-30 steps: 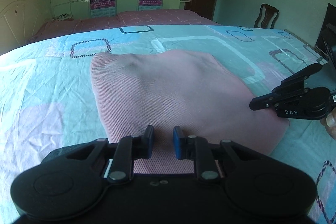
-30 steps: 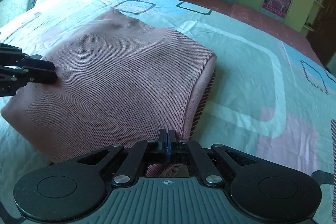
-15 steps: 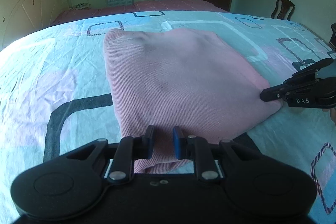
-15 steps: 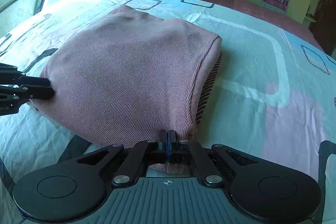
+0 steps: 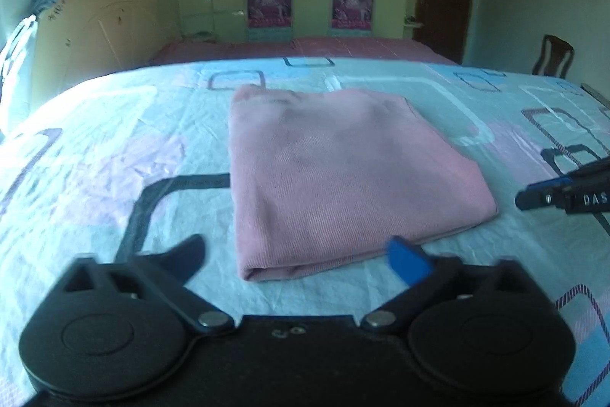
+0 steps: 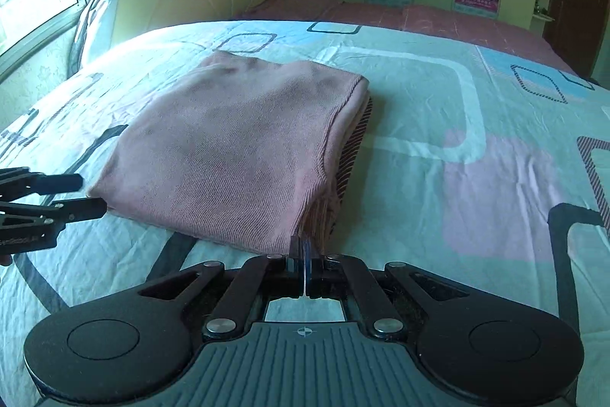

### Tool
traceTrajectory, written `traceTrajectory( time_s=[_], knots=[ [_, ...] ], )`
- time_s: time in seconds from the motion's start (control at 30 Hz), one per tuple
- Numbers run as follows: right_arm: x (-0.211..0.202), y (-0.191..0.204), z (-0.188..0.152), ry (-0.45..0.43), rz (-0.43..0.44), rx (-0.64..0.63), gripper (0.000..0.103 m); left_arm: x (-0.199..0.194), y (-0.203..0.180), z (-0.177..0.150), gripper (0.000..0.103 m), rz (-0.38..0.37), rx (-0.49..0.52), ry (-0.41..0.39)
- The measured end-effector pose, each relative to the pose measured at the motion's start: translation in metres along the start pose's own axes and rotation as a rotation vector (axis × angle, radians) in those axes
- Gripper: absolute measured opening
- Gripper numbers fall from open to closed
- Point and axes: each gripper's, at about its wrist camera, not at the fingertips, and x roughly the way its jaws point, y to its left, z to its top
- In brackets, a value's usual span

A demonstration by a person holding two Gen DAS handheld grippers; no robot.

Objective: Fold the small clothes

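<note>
We read "DAS" on the right gripper (image 6: 303, 243); both angle downward, jaws just opening, left gripper (image 5: 296, 246) wide, right barely, neither gripping the folded pink garment (image 5: 343, 178)

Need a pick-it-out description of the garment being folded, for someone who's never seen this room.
Start at the big bed with the pale blue sheet printed with rounded squares. Near its middle lies the pink knit garment, folded into a flat rectangle. It is the only clothing on the sheet, plain pink on top with a striped layer peeking out along one side edge.
</note>
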Motion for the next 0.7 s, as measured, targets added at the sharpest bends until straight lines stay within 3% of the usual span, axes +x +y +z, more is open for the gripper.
traceTrajectory(
  time_s=[0.03,0.07,0.27,0.43,0.7],
  knots=[
    [-0.007,0.000,-0.005,-0.024,-0.025,0.004,0.100,-0.005,-0.002,-0.001,0.102,0.003,0.002,-0.013],
    [-0.011,0.001,-0.010,-0.065,-0.035,-0.009,0.103,-0.009,-0.005,0.000,0.102,-0.005,0.003,-0.009],
    [-0.030,0.007,-0.034,-0.055,-0.053,0.001,0.103,-0.040,-0.020,-0.006,0.102,0.018,0.011,-0.010],
    [-0.073,0.014,-0.050,-0.109,-0.067,0.046,0.103,-0.072,-0.033,-0.010,0.102,0.025,0.000,-0.015],
    [-0.156,0.035,-0.073,-0.216,-0.078,0.058,0.103,-0.148,-0.060,-0.011,0.102,0.000,-0.039,-0.099]
  ],
)
